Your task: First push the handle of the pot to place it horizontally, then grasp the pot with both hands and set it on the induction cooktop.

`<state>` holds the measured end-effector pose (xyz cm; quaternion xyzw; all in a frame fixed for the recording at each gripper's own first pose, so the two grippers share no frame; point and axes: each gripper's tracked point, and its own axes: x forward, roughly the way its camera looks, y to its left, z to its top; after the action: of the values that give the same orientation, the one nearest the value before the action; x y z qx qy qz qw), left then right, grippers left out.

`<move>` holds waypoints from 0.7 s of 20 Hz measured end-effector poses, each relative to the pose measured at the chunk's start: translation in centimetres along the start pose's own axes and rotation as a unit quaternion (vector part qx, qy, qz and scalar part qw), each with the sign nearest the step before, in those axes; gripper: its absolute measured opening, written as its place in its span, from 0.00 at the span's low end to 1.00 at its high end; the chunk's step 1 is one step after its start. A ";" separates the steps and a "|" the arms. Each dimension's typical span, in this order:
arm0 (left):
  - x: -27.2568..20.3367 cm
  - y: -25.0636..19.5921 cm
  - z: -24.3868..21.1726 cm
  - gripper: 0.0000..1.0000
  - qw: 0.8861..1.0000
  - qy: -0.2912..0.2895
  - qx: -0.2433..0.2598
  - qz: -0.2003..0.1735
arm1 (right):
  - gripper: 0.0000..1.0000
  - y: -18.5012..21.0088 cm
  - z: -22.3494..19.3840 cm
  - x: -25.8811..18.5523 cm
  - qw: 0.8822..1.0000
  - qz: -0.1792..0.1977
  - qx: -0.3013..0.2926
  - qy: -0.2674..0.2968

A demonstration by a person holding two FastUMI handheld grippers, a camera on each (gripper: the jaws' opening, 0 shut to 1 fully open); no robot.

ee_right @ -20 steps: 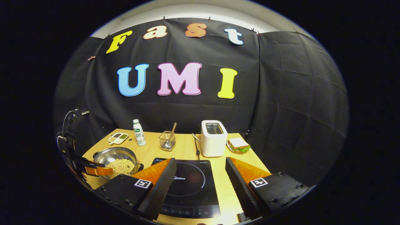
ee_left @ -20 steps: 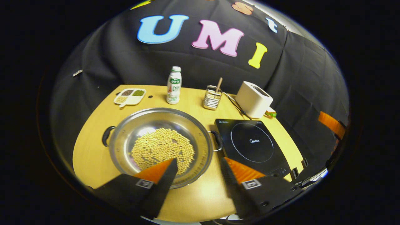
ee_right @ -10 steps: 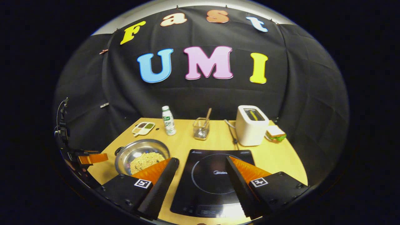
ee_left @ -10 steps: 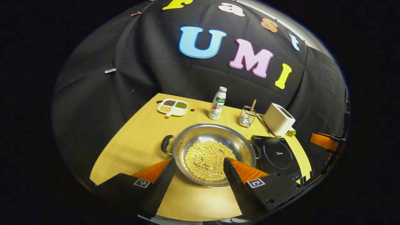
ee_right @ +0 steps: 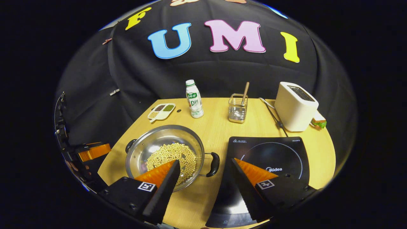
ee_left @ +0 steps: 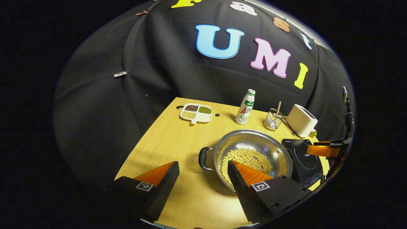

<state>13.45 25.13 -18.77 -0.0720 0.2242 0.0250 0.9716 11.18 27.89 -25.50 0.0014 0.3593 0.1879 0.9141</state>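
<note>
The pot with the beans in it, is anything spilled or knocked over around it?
Nothing stands out. The beans all lie inside the pot, which sits flat on the table beside the induction cooktop, not yet on it. The bottle and the toaster stand upright. Both grippers hover open.

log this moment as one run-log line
phase: approach | left tongs: open, near pot left handle | right tongs: open, near right handle | pot: on table, beside induction cooktop
</note>
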 end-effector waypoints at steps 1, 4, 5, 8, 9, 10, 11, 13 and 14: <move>0.6 0.1 0.0 0.93 1.000 0.001 0.000 -0.005 | 0.99 0.0 -0.4 0.8 1.000 0.000 0.006 0.007; 2.9 0.0 -0.4 0.95 1.000 0.008 -0.007 -0.022 | 0.99 -0.2 -1.9 3.5 0.999 0.000 0.031 0.033; 3.7 0.1 -0.6 0.96 1.000 0.011 -0.009 -0.025 | 0.99 -0.3 -2.6 4.2 0.998 0.000 0.042 0.044; 5.7 0.3 -1.0 0.96 0.999 0.018 -0.014 -0.033 | 0.99 -0.6 -3.2 6.0 0.996 0.003 0.074 0.052; 6.3 0.5 -1.3 0.96 0.999 0.021 -0.017 -0.035 | 0.99 -0.6 -3.3 6.5 0.995 0.003 0.082 0.055; 6.9 0.5 -1.5 0.95 0.999 0.026 -0.020 -0.037 | 0.99 -0.7 -3.5 7.0 0.994 0.003 0.088 0.060; 7.5 0.6 -1.9 0.95 0.998 0.032 -0.024 -0.039 | 0.99 -0.5 -3.8 7.5 0.994 0.006 0.094 0.063; 8.8 0.5 -2.5 0.96 0.998 0.040 -0.030 -0.045 | 0.99 0.0 -4.1 8.2 0.993 0.013 0.098 0.069; 9.3 0.4 -2.6 0.96 0.997 0.043 -0.030 -0.048 | 0.99 0.3 -4.4 8.4 0.992 0.018 0.097 0.073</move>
<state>20.64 25.32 -25.25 -0.1129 0.2615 -0.0185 0.9584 13.87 30.47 -34.26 0.0828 0.4412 0.1679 0.8777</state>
